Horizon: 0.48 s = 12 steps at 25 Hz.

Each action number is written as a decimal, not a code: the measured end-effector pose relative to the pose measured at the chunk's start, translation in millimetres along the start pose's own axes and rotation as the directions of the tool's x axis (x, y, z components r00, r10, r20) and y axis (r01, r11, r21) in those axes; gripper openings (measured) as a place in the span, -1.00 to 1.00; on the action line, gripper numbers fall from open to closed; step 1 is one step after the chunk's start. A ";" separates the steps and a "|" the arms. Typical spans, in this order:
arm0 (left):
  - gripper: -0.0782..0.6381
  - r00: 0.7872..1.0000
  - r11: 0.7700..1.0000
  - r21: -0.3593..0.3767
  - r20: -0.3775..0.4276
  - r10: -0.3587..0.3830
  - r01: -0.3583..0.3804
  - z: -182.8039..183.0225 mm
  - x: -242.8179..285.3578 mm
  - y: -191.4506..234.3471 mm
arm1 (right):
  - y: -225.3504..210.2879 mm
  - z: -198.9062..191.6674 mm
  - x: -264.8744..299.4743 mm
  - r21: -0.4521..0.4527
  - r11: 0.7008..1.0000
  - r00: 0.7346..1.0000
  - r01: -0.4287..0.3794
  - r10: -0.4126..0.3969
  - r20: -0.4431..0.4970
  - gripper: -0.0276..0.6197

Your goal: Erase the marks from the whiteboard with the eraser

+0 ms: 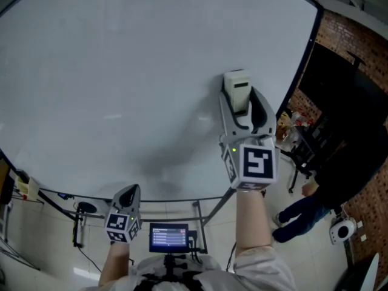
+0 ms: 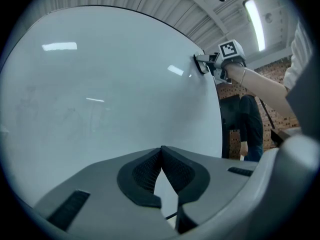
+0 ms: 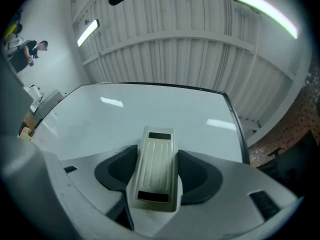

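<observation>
Seemingly mid-wipe: right gripper (image 1: 242, 105) fingers (image 3: 117, 169) clamp the eraser (image 1: 237, 86) at the whiteboard (image 1: 121, 71), left gripper (image 2: 161, 151) fingers together; next, sweep any faint leftovers.

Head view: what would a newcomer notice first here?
The big whiteboard fills the view and looks almost clean. The right gripper grips a cream eraser near the board's right edge. The left gripper hangs low by the bottom edge, jaws together, empty.

Whiteboard (image 1: 121, 71) white; eraser (image 1: 237, 88) cream, ribbed; right gripper (image 1: 244, 109) grey; marker cube (image 1: 257, 163) black-white squares.
</observation>
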State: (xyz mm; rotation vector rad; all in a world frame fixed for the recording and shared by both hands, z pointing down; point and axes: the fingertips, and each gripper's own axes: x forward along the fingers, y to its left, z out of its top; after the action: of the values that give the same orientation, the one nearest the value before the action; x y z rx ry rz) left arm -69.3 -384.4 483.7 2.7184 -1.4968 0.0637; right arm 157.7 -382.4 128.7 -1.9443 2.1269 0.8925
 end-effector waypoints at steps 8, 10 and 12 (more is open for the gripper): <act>-0.80 1.000 1.000 -0.003 -0.002 -0.008 0.008 -0.2 -1.9 -3.6 | -111.9 -42.3 -31.1 0.144 0.963 0.971 0.228 -0.214 -0.104 -0.10; -0.80 1.000 1.000 -0.004 -0.004 -0.010 0.010 -1.7 -4.3 -2.0 | -121.9 -48.9 -35.2 0.174 0.954 0.967 0.244 -0.225 -0.123 -0.10; -0.80 1.000 1.000 -0.005 -0.002 -0.011 0.011 -0.8 -6.2 -1.7 | -120.6 -46.4 -37.7 0.196 0.954 0.971 0.228 -0.208 -0.120 -0.10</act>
State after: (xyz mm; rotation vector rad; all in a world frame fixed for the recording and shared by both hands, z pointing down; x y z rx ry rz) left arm -71.2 -378.2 484.1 2.7219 -1.4790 0.0624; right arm 291.1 -372.5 143.9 -2.0968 1.9137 0.5221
